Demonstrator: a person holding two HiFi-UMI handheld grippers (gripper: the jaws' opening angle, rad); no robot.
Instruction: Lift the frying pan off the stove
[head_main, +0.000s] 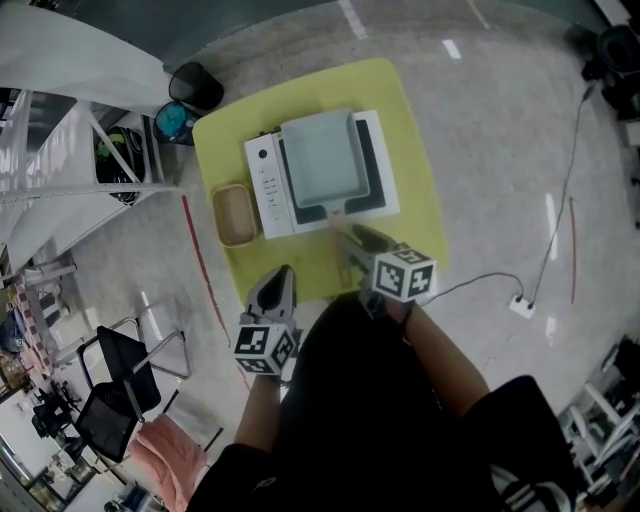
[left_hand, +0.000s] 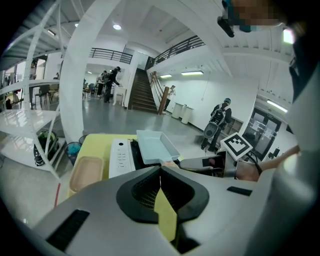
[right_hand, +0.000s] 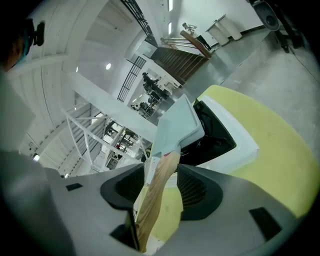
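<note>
A pale blue square frying pan (head_main: 320, 160) (left_hand: 155, 145) (right_hand: 175, 130) sits on the black top of a white stove (head_main: 265, 190) (left_hand: 120, 155) (right_hand: 220, 145). Its wooden handle (head_main: 340, 222) (right_hand: 157, 190) points toward me. My right gripper (head_main: 350, 240) (right_hand: 160, 172) reaches over the handle, which runs between its jaws. It lies along the left jaw with a gap to the right one, so the gripper is open. My left gripper (head_main: 280, 272) (left_hand: 160, 170) hovers at the table's near edge, shut and empty.
The stove stands on a yellow table (head_main: 400, 120) (right_hand: 280, 150), with a shallow tan tray (head_main: 234, 213) (left_hand: 86, 172) to its left. A black bin (head_main: 196, 87) and a white rack (head_main: 60, 150) stand at the far left. Folding chairs (head_main: 120, 380) and a power strip (head_main: 520, 305) are on the floor.
</note>
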